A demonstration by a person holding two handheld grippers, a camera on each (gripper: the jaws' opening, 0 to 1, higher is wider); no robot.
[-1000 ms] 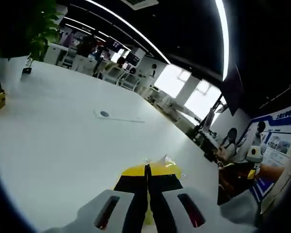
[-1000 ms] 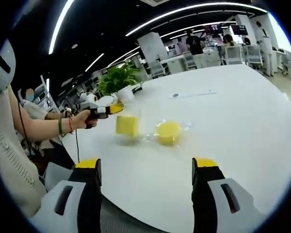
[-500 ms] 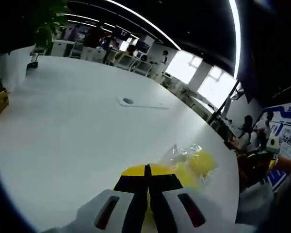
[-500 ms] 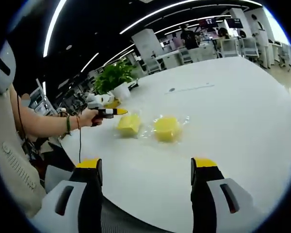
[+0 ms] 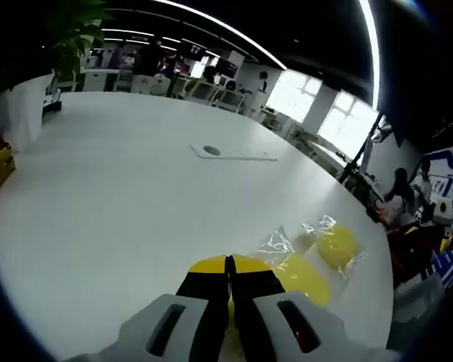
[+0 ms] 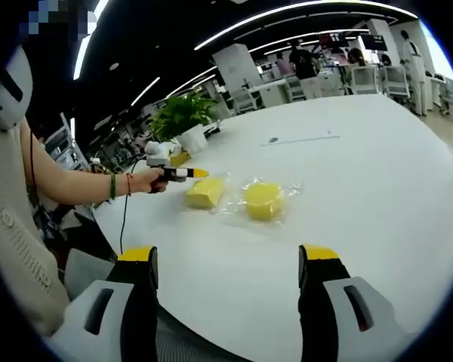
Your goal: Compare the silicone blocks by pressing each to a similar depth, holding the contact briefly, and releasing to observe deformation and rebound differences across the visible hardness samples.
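in the right gripper view our right gripper (image 6: 226,260) hovers over the near edge of the white table (image 6: 377,173), jaws wide apart with nothing between them. a bit further in, two yellow silicone blocks in clear wrap lie side by side: a round block (image 6: 263,200) and a square block (image 6: 204,191). our left gripper (image 6: 198,173), jaws pressed together, sits right by the square block. a potted plant (image 6: 183,121) stands beyond.

Left view close over the blocks (image 5: 302,275); right view farther back, same blocks.
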